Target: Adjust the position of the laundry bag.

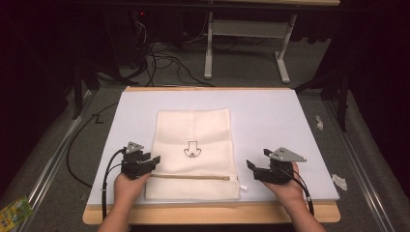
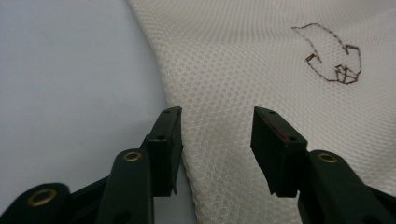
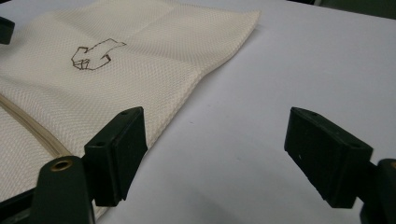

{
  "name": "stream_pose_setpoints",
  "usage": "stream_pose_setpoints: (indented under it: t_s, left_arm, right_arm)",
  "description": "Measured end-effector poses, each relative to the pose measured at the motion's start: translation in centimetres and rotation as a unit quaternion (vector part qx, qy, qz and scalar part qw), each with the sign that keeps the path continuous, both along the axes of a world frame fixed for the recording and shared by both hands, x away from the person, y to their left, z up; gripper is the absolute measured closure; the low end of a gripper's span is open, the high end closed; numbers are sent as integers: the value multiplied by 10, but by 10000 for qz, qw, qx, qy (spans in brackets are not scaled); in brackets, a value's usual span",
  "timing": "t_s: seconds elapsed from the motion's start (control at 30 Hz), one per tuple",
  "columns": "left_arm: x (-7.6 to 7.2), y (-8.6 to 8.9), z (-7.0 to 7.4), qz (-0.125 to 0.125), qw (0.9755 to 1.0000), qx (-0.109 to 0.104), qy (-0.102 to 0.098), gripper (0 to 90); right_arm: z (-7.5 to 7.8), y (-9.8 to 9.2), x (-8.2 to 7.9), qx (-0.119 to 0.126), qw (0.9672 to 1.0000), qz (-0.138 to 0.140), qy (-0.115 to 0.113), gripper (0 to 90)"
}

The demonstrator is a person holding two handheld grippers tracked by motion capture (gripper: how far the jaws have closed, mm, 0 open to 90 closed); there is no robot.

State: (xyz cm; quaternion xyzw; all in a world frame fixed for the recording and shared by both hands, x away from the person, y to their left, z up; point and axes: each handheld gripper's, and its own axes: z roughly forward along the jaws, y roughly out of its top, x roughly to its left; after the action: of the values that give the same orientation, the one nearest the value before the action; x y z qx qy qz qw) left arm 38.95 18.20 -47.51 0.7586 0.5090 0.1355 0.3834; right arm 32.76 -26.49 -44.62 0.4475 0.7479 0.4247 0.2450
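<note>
A cream mesh bag (image 1: pixel 193 130) lies flat on the white board (image 1: pixel 275 116), with a small dark line drawing (image 1: pixel 192 150) at its middle and a zipper (image 1: pixel 193 177) across its near end. My left gripper (image 1: pixel 153 162) sits low at the bag's left edge. In the left gripper view its jaws (image 2: pixel 217 135) stand apart over the bag's edge (image 2: pixel 261 60), with mesh between them and the pads not pressing. My right gripper (image 1: pixel 257 159) is just right of the bag, open. In the right gripper view (image 3: pixel 215 121) bare board lies between its jaws, and the bag (image 3: pixel 116 84) lies to the left.
The board rests on a wooden table (image 1: pixel 217 212). Paper scraps (image 1: pixel 340 181) lie on the grey surface at the right, and a green packet (image 1: pixel 14 210) at the bottom left. Cables (image 1: pixel 164 60) and a white table frame (image 1: pixel 246 43) stand on the floor behind.
</note>
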Motion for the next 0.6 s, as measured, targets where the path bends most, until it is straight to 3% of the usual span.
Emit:
stream_pose_setpoints:
  t_s: [0.1, 0.13, 0.3, 0.5, 0.6]
  left_arm:
    - [0, -3, -2, 23, 9999, 164, -46, 615]
    - [1, -2, -2, 54, 9998, 173, -14, 692]
    - [1, 1, -2, 86, 9999, 28, 42, 858]
    - [-2, -3, 0, -12, 9999, 124, -76, 884]
    - [-2, -5, 0, -71, 9997, 192, -109, 885]
  right_arm:
    - [-2, 6, 6, 20, 9999, 24, 97, 246]
    - [-3, 8, 9, -6, 9999, 48, 103, 260]
    - [-11, 26, 39, 4, 9995, 117, 298, 331]
    - [-26, 48, 80, -108, 9979, 66, 636, 448]
    - [-34, 58, 92, -245, 9958, 50, 876, 557]
